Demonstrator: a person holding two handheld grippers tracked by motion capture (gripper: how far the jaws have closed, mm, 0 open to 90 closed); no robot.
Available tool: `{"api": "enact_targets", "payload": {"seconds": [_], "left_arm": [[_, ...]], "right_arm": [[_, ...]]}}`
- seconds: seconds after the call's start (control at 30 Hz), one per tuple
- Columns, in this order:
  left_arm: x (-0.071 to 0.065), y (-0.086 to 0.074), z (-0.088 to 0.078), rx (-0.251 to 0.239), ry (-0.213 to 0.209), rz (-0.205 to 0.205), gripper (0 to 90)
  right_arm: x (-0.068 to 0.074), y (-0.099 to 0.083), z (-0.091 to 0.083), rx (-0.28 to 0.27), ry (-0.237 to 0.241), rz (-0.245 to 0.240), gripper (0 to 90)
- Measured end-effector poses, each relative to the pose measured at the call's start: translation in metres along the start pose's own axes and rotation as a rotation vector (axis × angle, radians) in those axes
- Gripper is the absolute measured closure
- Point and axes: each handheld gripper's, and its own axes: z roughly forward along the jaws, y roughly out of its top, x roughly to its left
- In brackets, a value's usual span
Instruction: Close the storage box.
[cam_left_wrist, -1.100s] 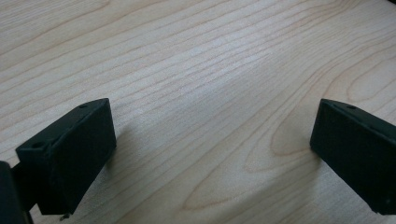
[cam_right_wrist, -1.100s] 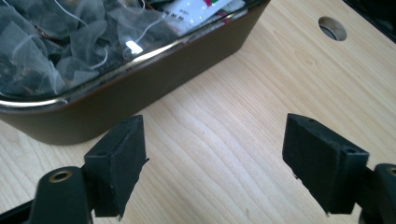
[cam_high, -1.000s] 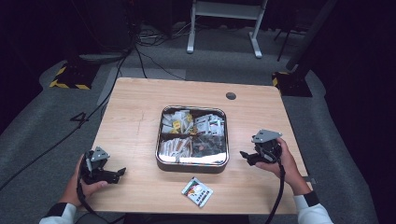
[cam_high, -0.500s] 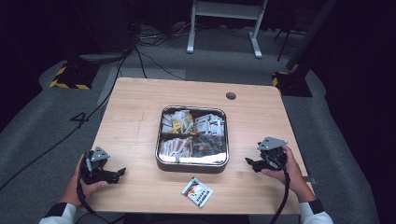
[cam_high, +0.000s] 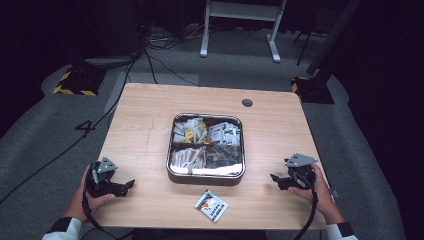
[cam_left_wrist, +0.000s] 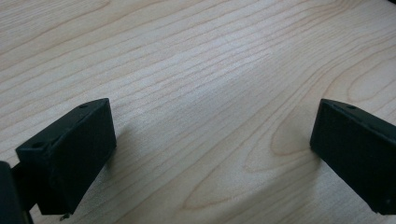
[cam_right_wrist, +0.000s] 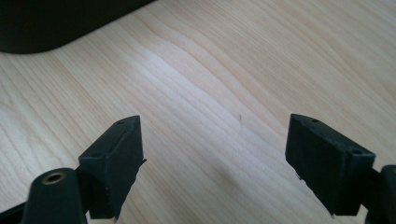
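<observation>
High view: a wooden counter (cam_high: 150, 125) carries a square metal tin (cam_high: 207, 176) at its centre, divided into four compartments filled with small packets; I cannot read what the packets are. One loose packet (cam_high: 211, 205) lies flat on the counter just in front of the tin's near wall, apart from it, between my two hands. My left gripper (cam_high: 127, 185) rests low at the near left, well apart from the tin; my right gripper (cam_high: 276, 178) rests low at the near right, also well apart from it.

Left gripper view: my fingers (cam_left_wrist: 70, 154) stand wide apart over bare wood, with nothing between them. Right gripper view: my fingers (cam_right_wrist: 114, 163) are likewise spread wide and empty, close to the counter (cam_right_wrist: 224, 79), whose dark edge shows at the upper left.

Step in hand, as I judge it: taking up the loose packet for the tin. Being thin and flat, it likely calls for a low, slanted approach, one finger sliding under an edge, the pinch placed across the short side so it does not skate away.

Pose: both forearms enter from the near edge, hands wrapped around the grips and lying near the counter, each gripper pointing inward toward the middle.
</observation>
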Motion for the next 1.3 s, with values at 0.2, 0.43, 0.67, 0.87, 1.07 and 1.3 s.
{"api": "enact_targets", "payload": {"seconds": [0.2,0.43,0.67,0.87,1.07,1.3], "left_arm": [[0.0,0.0,0.0,0.0,0.001,-0.002,0.5],[0.0,0.0,0.0,0.0,0.001,-0.005,0.4],[0.0,0.0,0.0,0.0,0.001,-0.005,0.4],[0.0,0.0,0.0,0.001,0.0,-0.004,0.4],[0.0,0.0,0.0,0.0,0.001,-0.003,0.4],[0.0,0.0,0.0,-0.001,0.002,-0.004,0.3]], "right_arm": [[-0.005,-0.012,-0.001,0.007,-0.016,0.023,19.1],[-0.007,-0.025,-0.006,-0.009,-0.023,0.061,18.7],[-0.012,-0.043,-0.012,-0.03,-0.012,0.14,18.7],[-0.015,-0.056,-0.016,-0.044,-0.011,0.201,18.8],[-0.017,-0.069,-0.014,-0.07,0.0,0.265,18.3],[-0.017,-0.069,-0.014,-0.064,-0.009,0.272,16.8]]}}
